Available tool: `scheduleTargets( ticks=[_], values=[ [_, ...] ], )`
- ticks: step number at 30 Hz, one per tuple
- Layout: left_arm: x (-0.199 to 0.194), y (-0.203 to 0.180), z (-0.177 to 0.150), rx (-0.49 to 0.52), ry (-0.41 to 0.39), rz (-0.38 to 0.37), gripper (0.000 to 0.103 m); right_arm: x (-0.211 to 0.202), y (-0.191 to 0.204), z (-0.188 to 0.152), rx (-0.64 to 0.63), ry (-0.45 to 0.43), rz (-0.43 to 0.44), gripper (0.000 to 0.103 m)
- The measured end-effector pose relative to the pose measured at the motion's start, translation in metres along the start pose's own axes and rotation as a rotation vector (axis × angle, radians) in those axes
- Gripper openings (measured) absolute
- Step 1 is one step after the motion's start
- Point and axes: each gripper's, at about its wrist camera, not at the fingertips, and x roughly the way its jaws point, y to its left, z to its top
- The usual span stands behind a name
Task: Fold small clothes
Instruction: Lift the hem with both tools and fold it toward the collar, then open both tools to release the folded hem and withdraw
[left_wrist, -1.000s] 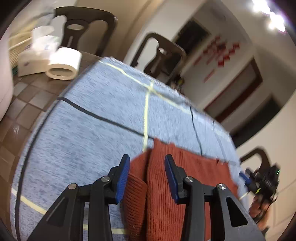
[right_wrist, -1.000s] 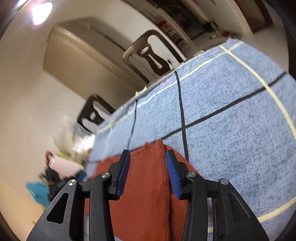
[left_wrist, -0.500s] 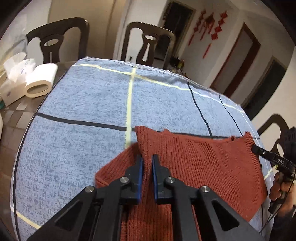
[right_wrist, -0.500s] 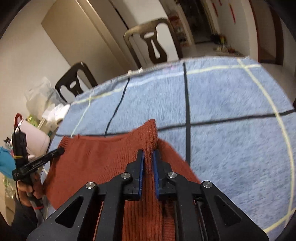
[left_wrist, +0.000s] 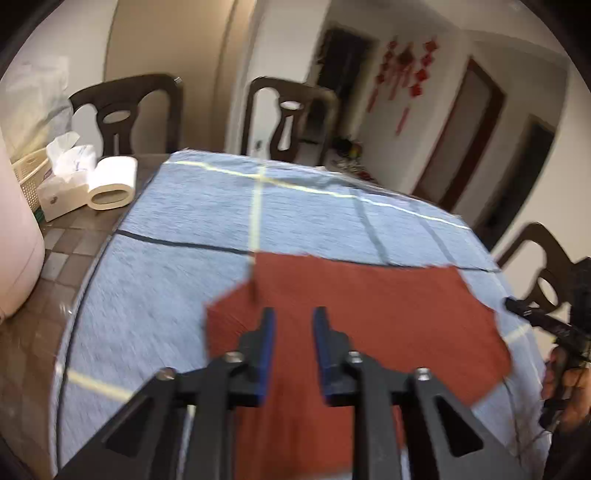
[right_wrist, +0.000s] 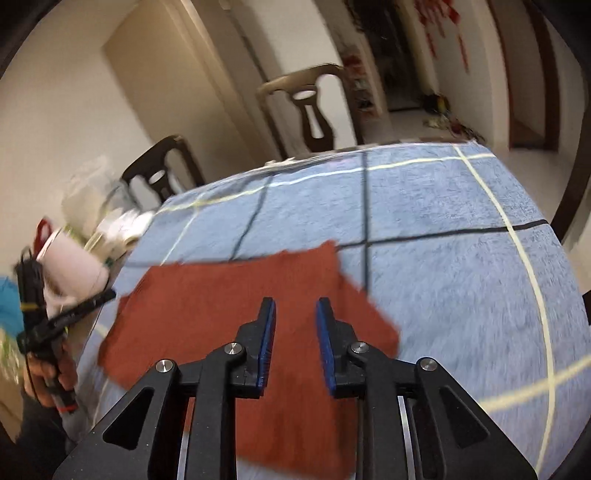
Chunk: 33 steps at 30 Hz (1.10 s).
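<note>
Lying flat on the blue blanket (left_wrist: 192, 266) that covers the table, the red knit top (left_wrist: 369, 306) sits near the edge closest to the person, with its top edge along the black stripe and a sleeve poking out at each side

The left gripper (left_wrist: 293, 332) hangs just above the cloth, and its jaws have just been opening, with nothing between them now. The right gripper (right_wrist: 293, 323) is the same, jaws a little apart and holding nothing, red cloth only showing under the gap

The top looks soft, light and floppy, so I think it will sag and bunch if picked up by 1 spot. It is ribbed, so the blue pads should not slip much. The best places to pinch look like the 2 sleeve ends or the 2 corners of an edge, 1 for each gripper
</note>
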Motion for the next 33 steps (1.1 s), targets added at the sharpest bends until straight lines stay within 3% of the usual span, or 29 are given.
scheduleTargets(
  ticks=[4, 6, 8, 11, 15, 18, 20, 23, 26, 29, 31, 33],
  values=[
    [0.000, -0.039, -0.028, 0.075, 0.049, -0.089, 0.035, 0.009, 0.041, -0.033, -0.094, 0.075, 0.008, 0.023],
    [0.013, -0.055, -0.039, 0.112, 0.088, -0.095, 0.035, 0.021, 0.050, -0.045, -0.133, 0.114, 0.011, 0.023],
    [0.029, -0.062, -0.047, 0.127, 0.131, -0.076, 0.035, 0.034, 0.055, -0.055, -0.177, 0.141, -0.044, 0.023],
    [0.025, -0.068, -0.046, 0.142, 0.122, -0.051, 0.035, 0.027, 0.061, -0.054, -0.175, 0.127, -0.056, 0.023],
    [0.012, -0.083, -0.046, 0.148, 0.093, -0.099, 0.035, 0.011, 0.077, -0.053, -0.203, 0.080, 0.002, 0.023],
    [0.031, -0.089, -0.054, 0.160, 0.142, -0.080, 0.035, 0.027, 0.084, -0.059, -0.194, 0.116, 0.031, 0.023],
    [0.031, -0.092, -0.058, 0.195, 0.111, -0.061, 0.035, 0.040, 0.084, -0.065, -0.208, 0.137, 0.018, 0.023],
    [0.019, -0.084, -0.054, 0.167, 0.117, -0.074, 0.035, 0.025, 0.078, -0.060, -0.177, 0.126, 0.031, 0.023],
    [0.009, -0.066, -0.052, 0.154, 0.078, -0.007, 0.035, 0.007, 0.069, -0.058, -0.198, 0.081, -0.026, 0.023],
    [0.014, -0.036, -0.052, 0.088, 0.094, 0.050, 0.035, 0.002, 0.041, -0.056, -0.128, 0.070, -0.071, 0.023],
    [0.011, -0.023, -0.051, 0.047, 0.090, 0.007, 0.035, 0.006, 0.019, -0.059, -0.064, 0.096, -0.102, 0.023],
    [0.005, -0.020, -0.047, 0.026, 0.085, 0.010, 0.035, -0.001, 0.010, -0.057, -0.028, 0.078, -0.056, 0.023]
  ],
)
